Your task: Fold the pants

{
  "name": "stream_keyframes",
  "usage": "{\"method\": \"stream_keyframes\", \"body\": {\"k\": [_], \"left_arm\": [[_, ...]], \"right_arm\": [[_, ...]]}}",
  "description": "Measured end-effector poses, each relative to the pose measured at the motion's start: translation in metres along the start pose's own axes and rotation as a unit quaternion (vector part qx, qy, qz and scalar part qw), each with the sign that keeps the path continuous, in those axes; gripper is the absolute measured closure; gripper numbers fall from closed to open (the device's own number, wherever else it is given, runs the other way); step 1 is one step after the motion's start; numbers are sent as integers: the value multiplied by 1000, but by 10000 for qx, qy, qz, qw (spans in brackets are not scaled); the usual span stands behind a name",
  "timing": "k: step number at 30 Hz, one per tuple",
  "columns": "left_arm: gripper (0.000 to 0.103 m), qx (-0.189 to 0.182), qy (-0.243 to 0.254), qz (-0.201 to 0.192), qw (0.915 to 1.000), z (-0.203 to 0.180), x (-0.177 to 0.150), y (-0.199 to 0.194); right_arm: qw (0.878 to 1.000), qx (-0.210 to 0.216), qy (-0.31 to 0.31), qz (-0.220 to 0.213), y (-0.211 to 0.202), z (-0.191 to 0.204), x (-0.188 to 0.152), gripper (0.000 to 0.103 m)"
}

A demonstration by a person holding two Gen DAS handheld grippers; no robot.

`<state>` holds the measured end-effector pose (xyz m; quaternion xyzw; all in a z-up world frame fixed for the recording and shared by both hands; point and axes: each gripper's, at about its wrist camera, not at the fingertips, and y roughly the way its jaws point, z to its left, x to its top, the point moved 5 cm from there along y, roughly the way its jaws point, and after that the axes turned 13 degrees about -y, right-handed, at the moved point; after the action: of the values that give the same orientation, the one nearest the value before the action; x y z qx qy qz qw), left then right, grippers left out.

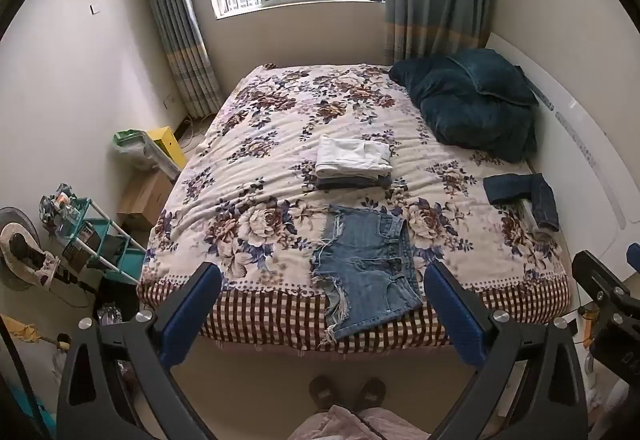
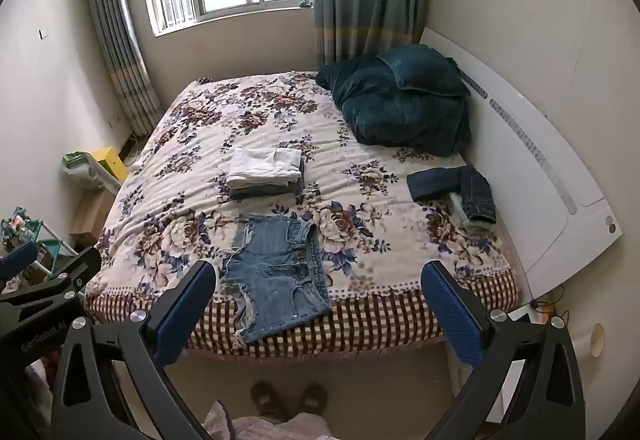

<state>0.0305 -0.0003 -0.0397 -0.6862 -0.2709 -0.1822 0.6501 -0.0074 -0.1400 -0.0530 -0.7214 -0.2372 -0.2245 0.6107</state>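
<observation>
The left gripper (image 1: 322, 304) and the right gripper (image 2: 318, 300) both hover level before the bed (image 1: 248, 167), fingers spread wide apart, holding nothing. The denim shorts (image 1: 362, 268) lie flat at lower centre, overhanging the bed's near edge. A folded stack (image 1: 354, 163) sits mid-frame; darker jeans (image 2: 452, 187), seemingly folded, lie at right.

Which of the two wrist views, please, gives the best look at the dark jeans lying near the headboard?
The right wrist view: the dark jeans sit fuller in frame, with the pale folded garment beneath them plain. The left wrist view shows the same jeans squeezed towards its right side, with the pale garment mostly hidden.
</observation>
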Motion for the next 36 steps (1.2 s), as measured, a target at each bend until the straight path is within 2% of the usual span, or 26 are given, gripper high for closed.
{"method": "stream_keyframes", "body": {"k": [13, 27, 35, 36], "left_arm": [[0, 40, 28, -86, 10000, 1, 2, 0], [0, -22, 29, -163, 9999, 0, 19, -15], [0, -18, 35, -206, 9998, -3, 19, -15], [0, -19, 34, -217, 9998, -3, 20, -17]], "right_arm": [[10000, -6, 6, -33, -3, 1, 0, 0], [10000, -11, -5, -59, -5, 0, -1, 0], [9999, -10, 0, -105, -7, 6, 9, 0], [9999, 5, 2, -118, -18, 10, 12, 0]]}}
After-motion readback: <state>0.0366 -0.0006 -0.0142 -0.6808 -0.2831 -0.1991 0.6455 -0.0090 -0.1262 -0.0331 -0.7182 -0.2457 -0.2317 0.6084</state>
